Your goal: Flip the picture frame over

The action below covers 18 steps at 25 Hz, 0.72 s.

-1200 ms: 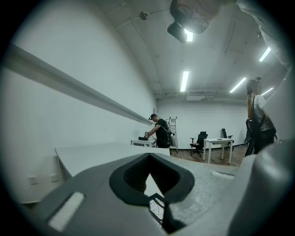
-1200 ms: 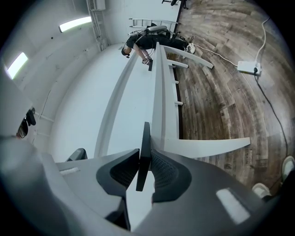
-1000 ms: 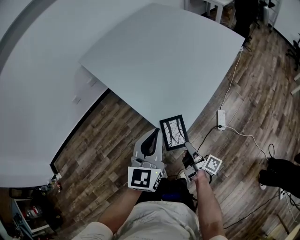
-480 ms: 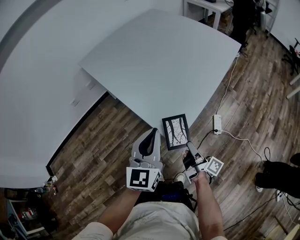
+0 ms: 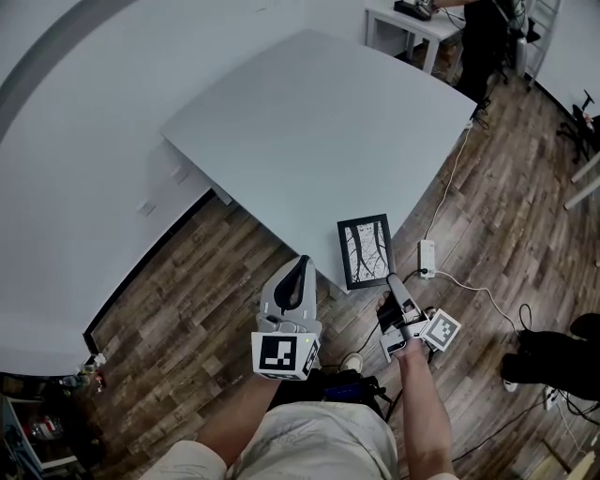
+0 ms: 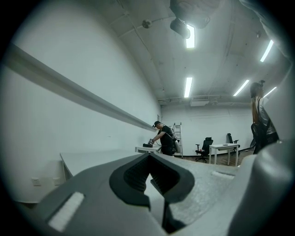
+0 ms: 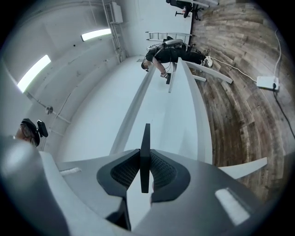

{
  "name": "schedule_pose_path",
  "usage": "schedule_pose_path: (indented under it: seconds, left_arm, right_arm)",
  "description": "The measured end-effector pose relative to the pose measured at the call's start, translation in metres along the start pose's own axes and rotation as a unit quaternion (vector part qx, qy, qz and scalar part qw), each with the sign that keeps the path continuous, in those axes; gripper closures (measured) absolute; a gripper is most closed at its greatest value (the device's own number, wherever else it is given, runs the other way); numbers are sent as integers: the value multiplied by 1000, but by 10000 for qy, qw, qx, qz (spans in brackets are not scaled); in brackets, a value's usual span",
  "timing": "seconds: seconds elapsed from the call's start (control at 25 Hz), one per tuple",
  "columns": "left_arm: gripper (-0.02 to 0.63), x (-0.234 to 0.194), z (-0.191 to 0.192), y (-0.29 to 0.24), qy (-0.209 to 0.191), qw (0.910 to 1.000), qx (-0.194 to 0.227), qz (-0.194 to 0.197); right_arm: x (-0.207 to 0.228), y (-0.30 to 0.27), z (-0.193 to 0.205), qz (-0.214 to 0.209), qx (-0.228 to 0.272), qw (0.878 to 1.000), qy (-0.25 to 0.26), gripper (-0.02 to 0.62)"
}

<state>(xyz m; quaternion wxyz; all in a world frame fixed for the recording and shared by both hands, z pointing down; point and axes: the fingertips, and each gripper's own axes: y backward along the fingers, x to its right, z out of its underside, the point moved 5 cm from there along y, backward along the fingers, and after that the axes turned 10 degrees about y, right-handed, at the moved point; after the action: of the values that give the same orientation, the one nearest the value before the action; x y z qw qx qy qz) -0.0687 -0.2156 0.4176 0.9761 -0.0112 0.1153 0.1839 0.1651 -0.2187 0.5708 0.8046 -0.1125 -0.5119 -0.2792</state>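
Note:
The picture frame point(image 5: 366, 251) is black-edged with a pale branch print facing up. It hangs over the near edge of the grey table point(image 5: 319, 131), partly above the wood floor. My right gripper point(image 5: 389, 281) is shut on its near edge. In the right gripper view the picture frame point(image 7: 145, 152) shows edge-on as a thin dark strip clamped between the pads of the right gripper point(image 7: 144, 177). My left gripper point(image 5: 300, 266) is to the left of the frame, apart from it, over the floor. The left gripper point(image 6: 150, 173) has its pads together with nothing between them.
A white power strip point(image 5: 426, 259) with a cable lies on the floor right of the table. A small white desk point(image 5: 412, 19) and a person point(image 5: 483, 28) are at the far end. A white wall runs along the left.
The right gripper and the frame have shifted to the right and slightly further from me along the table's edge. The left gripper has stayed shut in about the same place.

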Motion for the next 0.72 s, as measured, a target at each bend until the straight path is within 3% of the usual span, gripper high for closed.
schedule_pose_path:
  seconds: [0.36, 0.52, 0.72]
  left_arm:
    - [604, -10, -4, 4, 98, 9998, 145, -111]
    - [604, -14, -2, 7, 150, 9996, 171, -166]
    - [604, -20, 1, 12, 271, 9993, 155, -207]
  right_arm:
    - [-42, -10, -49, -49, 88, 9960, 884, 503]
    - [-58, -12, -59, -6, -36, 9901, 1400, 503]
    - [-76, -19, -64, -50, -49, 9859, 1669, 503]
